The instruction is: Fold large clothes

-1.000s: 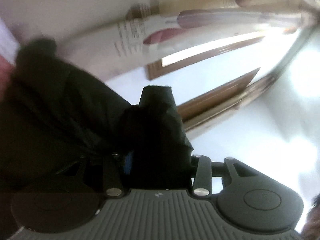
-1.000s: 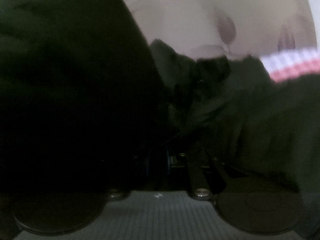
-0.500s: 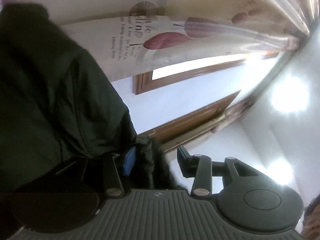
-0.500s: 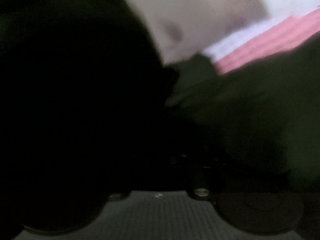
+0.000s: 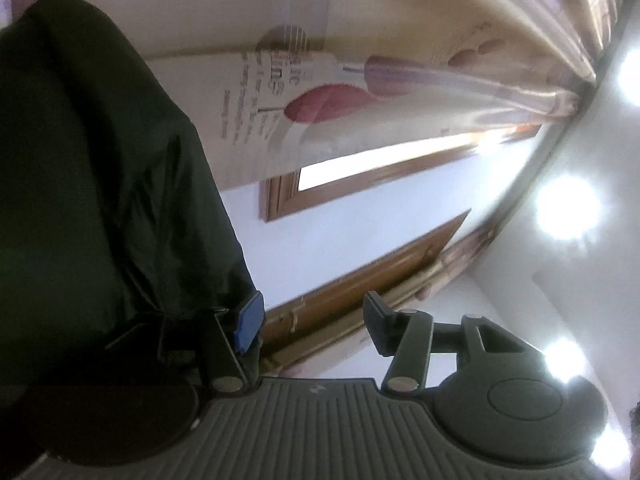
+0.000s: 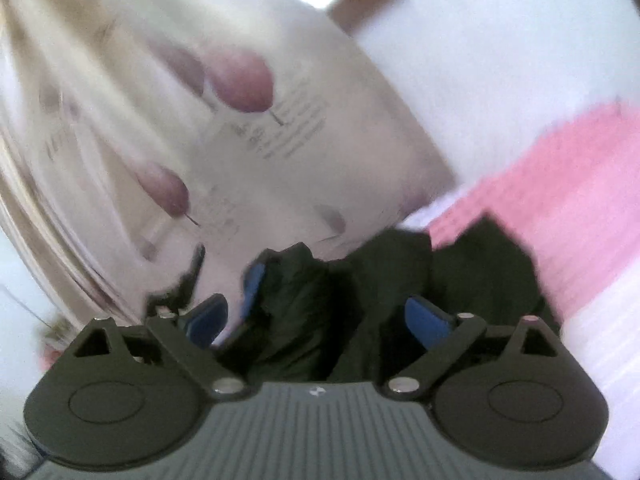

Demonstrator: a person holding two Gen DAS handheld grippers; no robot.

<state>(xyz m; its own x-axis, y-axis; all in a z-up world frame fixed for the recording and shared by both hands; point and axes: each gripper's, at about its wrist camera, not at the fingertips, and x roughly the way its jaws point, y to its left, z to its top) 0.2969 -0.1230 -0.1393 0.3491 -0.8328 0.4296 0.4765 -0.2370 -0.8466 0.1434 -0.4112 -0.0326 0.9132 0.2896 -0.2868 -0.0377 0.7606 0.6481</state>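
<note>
A dark green-black garment (image 5: pixel 100 184) hangs down the left of the left wrist view, draped against the outside of the blue-padded finger (image 5: pixel 250 322). My left gripper (image 5: pixel 314 324) points up toward the wall; its jaws are opening and nothing lies between them. In the right wrist view the same garment (image 6: pixel 380 264) is bunched between the jaws of my right gripper (image 6: pixel 318 320). Those jaws are opening wide, and the left blue pad (image 6: pixel 208 320) stands clear of the cloth. Beyond the bunch, a blue pad (image 6: pixel 254 280) of the other gripper shows.
A cream curtain (image 5: pixel 320 92) with red tulip prints hangs ahead, over a wood-framed window (image 5: pixel 360 176). Ceiling lights (image 5: pixel 568 204) glare at the right. Pink-and-white striped bedding (image 6: pixel 560 200) lies at the right of the right wrist view.
The fold of dark cloth left my left gripper's jaws, which spread apart. My right gripper rose out of the dark cloth and its jaws went from nearly shut to wide.
</note>
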